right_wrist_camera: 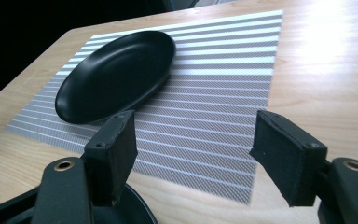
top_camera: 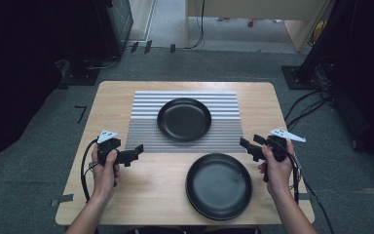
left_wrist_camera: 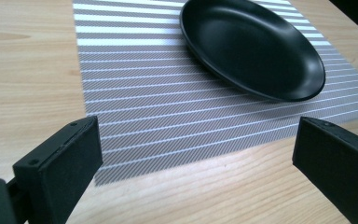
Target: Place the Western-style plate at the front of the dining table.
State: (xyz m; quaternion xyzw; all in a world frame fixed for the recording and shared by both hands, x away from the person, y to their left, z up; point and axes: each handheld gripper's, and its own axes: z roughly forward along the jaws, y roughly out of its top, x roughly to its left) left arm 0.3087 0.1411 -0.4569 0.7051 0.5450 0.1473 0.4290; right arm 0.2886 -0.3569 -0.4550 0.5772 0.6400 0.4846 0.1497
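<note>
Currently both the left gripper [top_camera: 135,152] and right gripper [top_camera: 248,145] hover with jaws apart, holding nothing. One black plate [top_camera: 184,119] sits mid-frame on the striped mat [top_camera: 143,122], another [top_camera: 218,185] lower right on the table [top_camera: 112,95]. Probably stiff, smooth and slippery; the thin rim seems the best hold.

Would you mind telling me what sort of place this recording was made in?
Probably a lab or recording studio: a small wooden table on grey carpet, dark stands with loose cables alongside, and a staged striped placemat with two black plates.
</note>
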